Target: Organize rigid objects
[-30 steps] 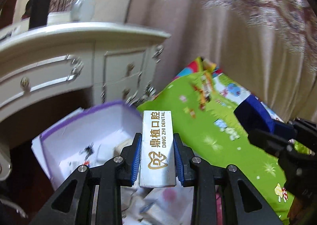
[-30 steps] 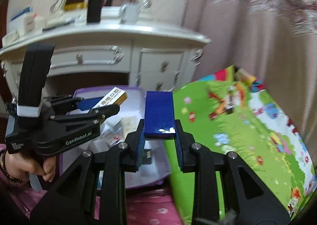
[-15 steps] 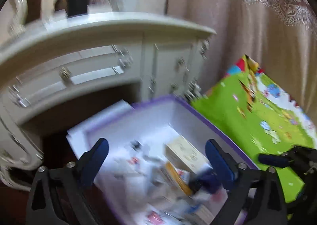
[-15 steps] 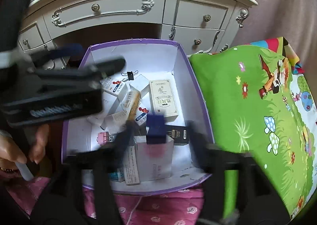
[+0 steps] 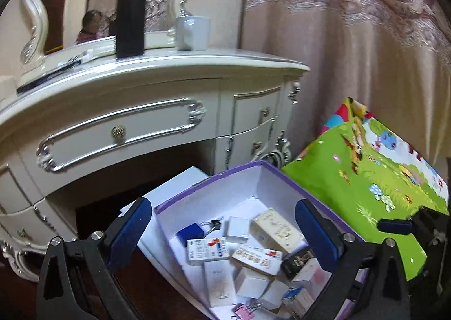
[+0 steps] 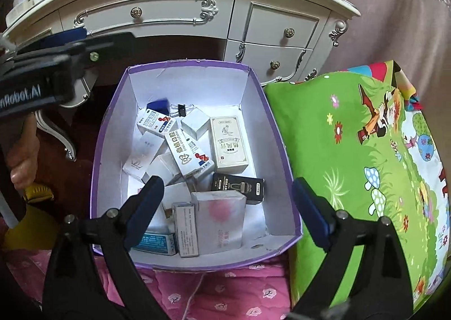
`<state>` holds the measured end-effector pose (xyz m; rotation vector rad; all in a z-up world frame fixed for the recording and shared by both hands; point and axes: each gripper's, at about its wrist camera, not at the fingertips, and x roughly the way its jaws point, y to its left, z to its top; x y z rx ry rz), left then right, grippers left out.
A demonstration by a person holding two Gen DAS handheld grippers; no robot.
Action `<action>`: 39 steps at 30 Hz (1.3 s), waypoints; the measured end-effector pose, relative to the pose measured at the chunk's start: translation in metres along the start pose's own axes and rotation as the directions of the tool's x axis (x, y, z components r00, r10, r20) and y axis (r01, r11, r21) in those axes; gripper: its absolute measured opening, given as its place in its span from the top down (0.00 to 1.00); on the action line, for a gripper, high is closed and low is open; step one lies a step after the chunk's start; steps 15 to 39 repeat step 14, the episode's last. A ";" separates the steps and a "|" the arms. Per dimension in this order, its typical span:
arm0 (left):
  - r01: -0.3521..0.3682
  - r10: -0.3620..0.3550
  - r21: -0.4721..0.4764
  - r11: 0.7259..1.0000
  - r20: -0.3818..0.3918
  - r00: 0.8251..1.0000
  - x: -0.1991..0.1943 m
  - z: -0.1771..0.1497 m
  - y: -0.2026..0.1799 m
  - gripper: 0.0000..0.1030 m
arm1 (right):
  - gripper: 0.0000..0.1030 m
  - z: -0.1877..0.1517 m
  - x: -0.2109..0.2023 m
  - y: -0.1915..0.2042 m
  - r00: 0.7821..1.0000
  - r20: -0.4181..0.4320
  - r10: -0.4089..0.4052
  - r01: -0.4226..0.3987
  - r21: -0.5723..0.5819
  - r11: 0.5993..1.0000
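The left claw (image 6: 60, 37) hangs wide apart with nothing in it, over the left side of the purple box (image 6: 262, 100). Inside the box lie the small packs – the white dental box (image 6: 181, 153) rests on top, and a dark blue box (image 6: 157, 104), I think, sits at the far end. The right claw (image 6: 227, 207) is opening with nothing between its jaws, and the green play mat (image 6: 352, 150) lies just beside the box on the right.

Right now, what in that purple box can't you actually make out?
- Purple box, right wrist view: packets under the pile are hidden; near corners sit behind the jaws.
- Left wrist view: the picture's bottom edge cuts off its near end.
- White packet: small print is unreadable.
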<state>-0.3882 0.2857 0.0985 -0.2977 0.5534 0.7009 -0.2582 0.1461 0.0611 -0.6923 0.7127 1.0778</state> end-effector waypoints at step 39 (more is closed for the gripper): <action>-0.025 0.027 0.022 0.999 -0.101 0.995 0.032 -0.027 0.002 0.00 | 0.09 -0.008 0.014 0.012 0.999 -0.047 0.003 -0.004 -0.018 1.000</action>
